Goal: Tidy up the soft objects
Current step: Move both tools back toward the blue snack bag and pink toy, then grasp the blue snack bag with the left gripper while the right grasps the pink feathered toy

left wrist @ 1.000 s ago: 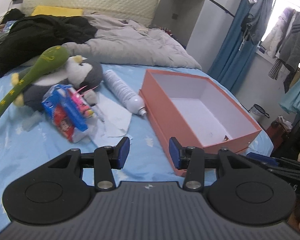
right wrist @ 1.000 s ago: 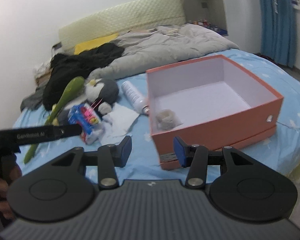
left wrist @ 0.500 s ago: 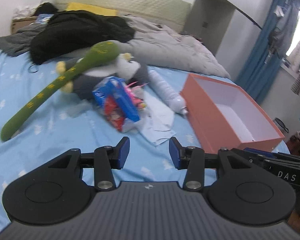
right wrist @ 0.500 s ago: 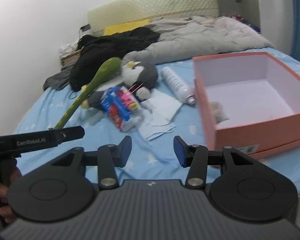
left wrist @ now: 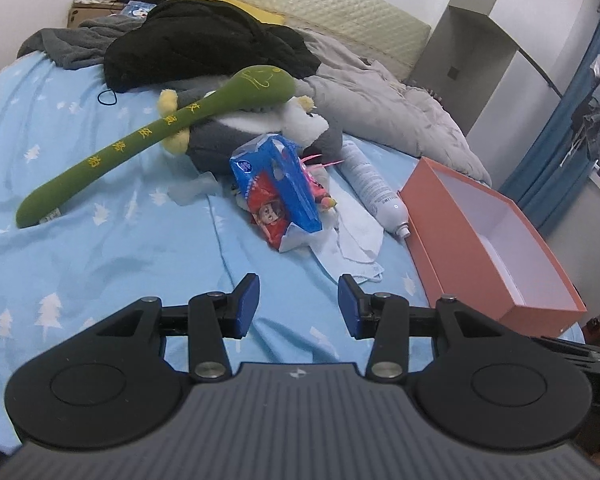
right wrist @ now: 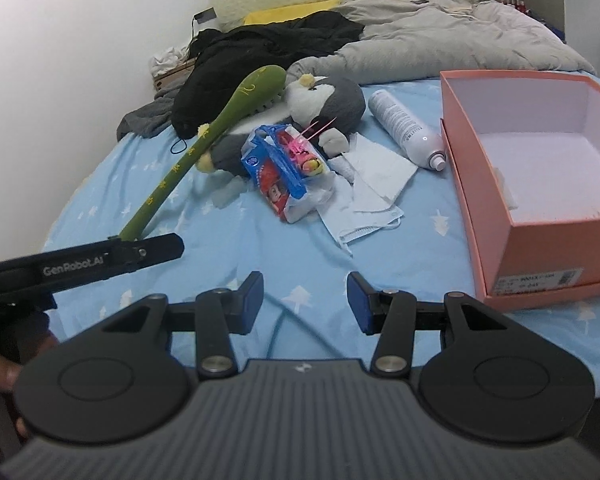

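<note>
Blue bed sheet (left wrist: pixel 100 248) carries a green plush (left wrist: pixel 148 140), tissue pack (left wrist: pixel 278 184) and orange box (left wrist: pixel 480 256); both claws, left (left wrist: pixel 299 306) and right (right wrist: pixel 305 302), gape empty (above the sheet).

White spray bottle (left wrist: pixel 370 184), black jacket (left wrist: pixel 204 44), grey duvet (left wrist: pixel 388 108), blue curtain (left wrist: pixel 556 136)

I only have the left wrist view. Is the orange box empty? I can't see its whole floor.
Observer: Nearly: the orange box holds only a small pale scrap by its left inner wall.
Operator: Where's my left gripper relative to the green plush?
Observer: The left gripper is beside the green plush's thin tail end; contact unclear.
Operator: Is the white stuff cloth?
Observer: One piece is a face mask with ear loops.
</note>
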